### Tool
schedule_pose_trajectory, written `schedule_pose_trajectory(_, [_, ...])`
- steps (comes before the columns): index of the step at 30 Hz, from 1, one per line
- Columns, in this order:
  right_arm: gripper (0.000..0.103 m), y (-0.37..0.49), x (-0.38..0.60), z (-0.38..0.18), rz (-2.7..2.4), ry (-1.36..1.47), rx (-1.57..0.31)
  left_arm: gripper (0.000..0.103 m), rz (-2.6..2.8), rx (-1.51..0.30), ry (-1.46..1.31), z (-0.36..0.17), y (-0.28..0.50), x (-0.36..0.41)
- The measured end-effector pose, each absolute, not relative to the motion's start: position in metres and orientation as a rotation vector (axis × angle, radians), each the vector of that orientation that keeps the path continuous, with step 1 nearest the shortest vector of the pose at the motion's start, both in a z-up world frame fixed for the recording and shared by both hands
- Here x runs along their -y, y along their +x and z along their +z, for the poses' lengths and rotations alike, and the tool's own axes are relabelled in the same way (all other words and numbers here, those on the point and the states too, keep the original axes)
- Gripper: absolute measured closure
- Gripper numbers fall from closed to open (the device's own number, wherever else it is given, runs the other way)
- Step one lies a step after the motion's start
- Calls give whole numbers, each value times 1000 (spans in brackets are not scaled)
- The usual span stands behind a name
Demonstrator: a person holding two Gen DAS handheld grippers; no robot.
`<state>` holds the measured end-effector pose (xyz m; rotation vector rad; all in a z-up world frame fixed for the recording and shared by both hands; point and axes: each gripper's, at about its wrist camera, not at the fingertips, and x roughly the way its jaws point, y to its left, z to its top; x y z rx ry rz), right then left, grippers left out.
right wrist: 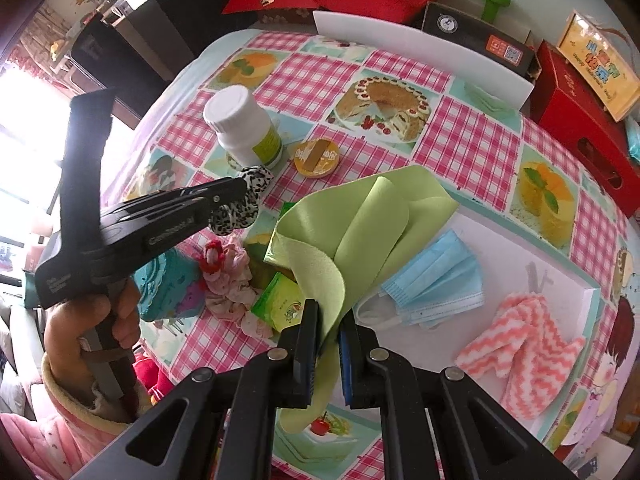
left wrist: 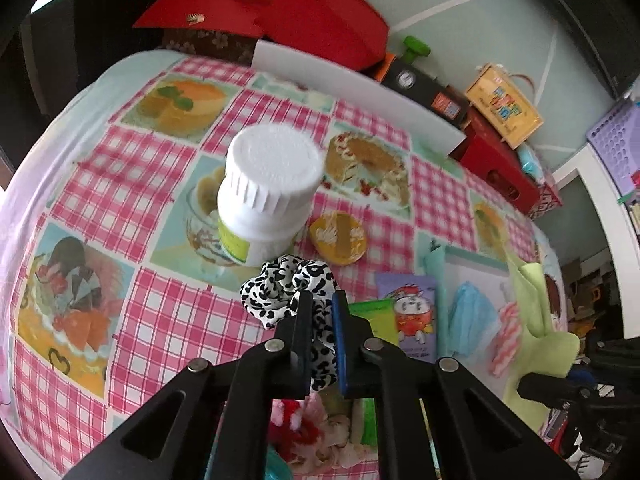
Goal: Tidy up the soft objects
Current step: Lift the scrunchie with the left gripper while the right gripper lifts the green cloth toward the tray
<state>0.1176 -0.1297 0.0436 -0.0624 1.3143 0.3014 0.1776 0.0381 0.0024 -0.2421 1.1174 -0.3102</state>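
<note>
My left gripper (left wrist: 322,300) is shut on a black-and-white spotted scrunchie (left wrist: 280,284) and holds it above the checked tablecloth (left wrist: 160,320), just in front of a white bottle (left wrist: 266,196). The right wrist view shows the same gripper (right wrist: 240,192) with the scrunchie (right wrist: 240,216) hanging from its tips. My right gripper (right wrist: 329,312) is shut on a corner of a light green cloth (right wrist: 360,224), which lies folded over the table. A blue face mask (right wrist: 436,280) and a pink-and-white zigzag cloth (right wrist: 520,344) lie on a white tray (right wrist: 560,276). A pink flowered scrunchie (right wrist: 228,280) lies under the left gripper.
A round yellow tin (right wrist: 316,158) sits beside the white bottle (right wrist: 244,128). A green packet (right wrist: 280,300) and a teal pouch (right wrist: 168,288) lie near the front. Red boxes (right wrist: 584,140), a black box (right wrist: 476,36) and a white board (right wrist: 420,52) line the far edge. A hand (right wrist: 80,320) grips the left tool.
</note>
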Motion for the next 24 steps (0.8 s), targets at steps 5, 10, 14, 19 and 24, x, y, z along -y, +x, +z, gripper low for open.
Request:
schedule_pose_trajectory(5, [93,115,138,61,289,-57,-1272,94,-354,-1039,-243,29,167,-37])
schedule_pose_trajectory(10, [93,111,147,78,264,-48,-1240,94,-386,-982,-242,49,159,-35])
schedule_pose_trajectory(14, [93,105,162,86,226,-36,-1231,94,-434,-950,-216,62,152,-21])
schedule_pose_trajectory(19, [93,90,195,82,129,-22,-1250,94,-535,-953,-168,66,142,11])
schedule_pose_trajectory(24, [93,72,238,66,16,22,-1289,94,-640,-996,-99,58,130,57])
